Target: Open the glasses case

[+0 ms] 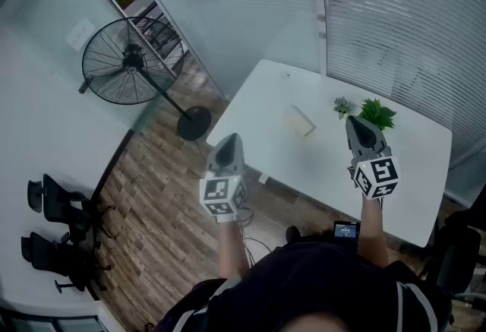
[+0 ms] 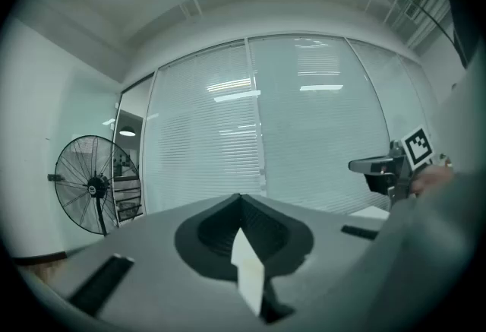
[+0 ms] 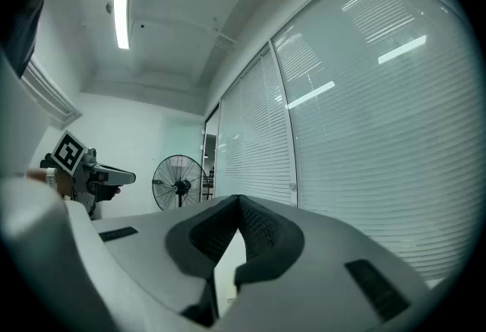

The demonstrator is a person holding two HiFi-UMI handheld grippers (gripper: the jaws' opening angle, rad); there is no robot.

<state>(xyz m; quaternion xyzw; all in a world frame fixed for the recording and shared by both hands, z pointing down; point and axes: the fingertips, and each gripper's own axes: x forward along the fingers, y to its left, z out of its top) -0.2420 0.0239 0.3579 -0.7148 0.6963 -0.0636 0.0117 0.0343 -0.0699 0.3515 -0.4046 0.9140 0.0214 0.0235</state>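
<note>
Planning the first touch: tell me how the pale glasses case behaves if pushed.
The glasses case lies flat and looks boxy, so it probably won't roll. On the smooth white table it may slide. It looks small, likely light.

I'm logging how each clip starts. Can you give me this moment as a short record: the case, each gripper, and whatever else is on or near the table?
glasses case: pale, lies on the white table, untouched; too small to tell whether the lid is up
left gripper: jaws together, empty, held in the air near the table's edge
right gripper: jaws together, empty, held above the table, apart from the case
also on table: small green plant
nearby: standing fan on the wood floor
task: not yet begun
</note>
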